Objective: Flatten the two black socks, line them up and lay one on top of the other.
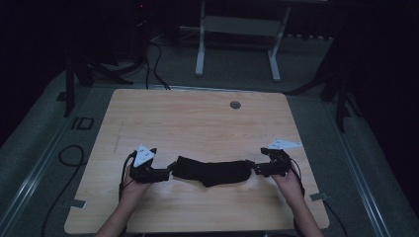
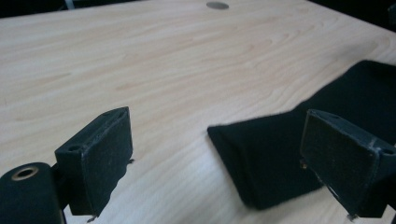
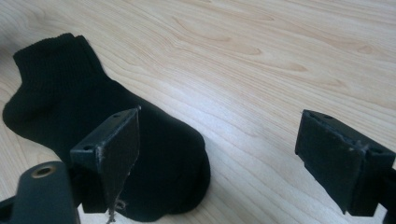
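A: Quick one. Where's the sock [image 1: 211,171] from your fingers?

B: It lies flat on the surface [image 1: 197,123], long axis side to side, strung between your two grippers. Left gripper [image 1: 157,174] sits at its left end, right gripper [image 1: 258,168] at its right end.

A: Fingers?

B: Both sets are spread apart, holding nothing. In the left gripper view the sock [image 2: 299,154] has one end poking into the gap, nearer your right-hand finger [image 2: 343,161] than the other one [image 2: 100,158]. It looks like the open cuff end, but I can't tell for sure.

A: And the right?

B: In the right gripper view the sock [image 3: 107,140] lies toward the left-hand finger [image 3: 114,156], part of it behind that finger. The other finger [image 3: 336,161] stands over bare wood, well clear. So you're off-centre there; I'd guess a shift toward the sock before closing.

A: Which hand's nearer?

B: About even, each right at its end.

A: Looks?

B: Black, ribbed knit, ankle length, soft and limp, a slight bulge on the near edge. It should drape when lifted.

A: Farther out?

B: Bare wood, then a small round grommet [image 1: 235,104] near the far edge.
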Demonstrator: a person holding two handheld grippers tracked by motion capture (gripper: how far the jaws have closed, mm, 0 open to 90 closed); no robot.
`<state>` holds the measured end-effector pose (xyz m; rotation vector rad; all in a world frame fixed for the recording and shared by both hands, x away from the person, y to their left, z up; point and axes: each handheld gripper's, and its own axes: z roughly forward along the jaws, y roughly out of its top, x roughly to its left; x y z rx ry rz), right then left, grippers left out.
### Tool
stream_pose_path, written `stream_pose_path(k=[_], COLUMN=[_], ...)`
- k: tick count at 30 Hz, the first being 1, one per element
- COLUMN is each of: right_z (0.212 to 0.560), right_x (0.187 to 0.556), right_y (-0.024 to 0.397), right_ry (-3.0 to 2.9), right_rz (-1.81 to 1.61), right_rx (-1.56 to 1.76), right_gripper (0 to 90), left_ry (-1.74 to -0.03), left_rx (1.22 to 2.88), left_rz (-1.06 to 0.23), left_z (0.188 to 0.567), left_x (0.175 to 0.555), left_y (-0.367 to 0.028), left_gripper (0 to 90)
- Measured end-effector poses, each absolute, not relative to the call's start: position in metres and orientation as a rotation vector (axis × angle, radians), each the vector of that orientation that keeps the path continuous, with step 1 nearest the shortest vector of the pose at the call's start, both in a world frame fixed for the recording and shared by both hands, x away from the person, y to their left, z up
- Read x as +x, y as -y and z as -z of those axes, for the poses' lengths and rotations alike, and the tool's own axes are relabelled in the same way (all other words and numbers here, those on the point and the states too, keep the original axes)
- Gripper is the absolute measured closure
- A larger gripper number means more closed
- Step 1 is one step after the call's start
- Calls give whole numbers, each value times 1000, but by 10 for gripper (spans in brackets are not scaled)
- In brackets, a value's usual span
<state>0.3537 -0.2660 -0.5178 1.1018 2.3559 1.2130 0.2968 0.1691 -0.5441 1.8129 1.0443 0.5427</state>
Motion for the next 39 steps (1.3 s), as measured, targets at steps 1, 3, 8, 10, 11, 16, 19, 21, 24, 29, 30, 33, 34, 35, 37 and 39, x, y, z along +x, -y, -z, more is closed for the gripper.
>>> stream_pose_path(k=[1,3,8,10,11,16,19,21,24,29,30,33,34,35,37,39], right_z=[518,519,523,527,528,532,535,538,542,549,549,552,552,551,551,551], right_x=[354,353,352,350,350,345,341,337,333,324,322,317,315,313,310,307], right_y=[267,269,274,279,280,292,301,306,314,328,329,337,339,341,346,351], right_ry=[-2356,-2353,-2354,-2359,-2361,-2359,-2337,-2329,-2322,-2307,-2302,-2285,-2276,-2267,-2247,-2224], right_rz=[-1209,-1204,-1179,-1156,-1155,-1137,-1154,-1154,-1138,-1121,-1118,-1116,-1107,-1107,-1110,-1113], right_rx=[1102,1102,1106,1111,1110,1117,1131,1134,1149,1186,1196,1216,1217,1212,1228,1240], right_gripper=[136,136,136,136,136,136,137,137,137,137,137,137,137,137,137,137], left_ry=[-1042,-1047,-1051,-1053,-1054,-1064,-1069,-1058,-1068,-1097,-1098,-1106,-1105,-1109,-1100,-1096], left_rx=[1815,1816,1833,1837,1840,1840,1840,1865,1881,1876,1878,1863,1864,1865,1858,1859], left_rz=[-548,-552,-571,-575,-564,-572,-563,-587,-586,-579,-580,-584,-586,-589,-595,-601], left_z=[545,547,552,553,553,554,555,556,558,563,563,564,564,564,564,564], left_x=[295,292,284,282,280,271,265,260,256,250,249,245,244,243,241,239], left_y=[-171,-174,-185,-188,-190,-199,-203,-204,-209,-216,-217,-220,-221,-222,-223,-223], left_gripper=[100,100,100,100,100,100,100,100,100,100,100,100,100,100,100,100])
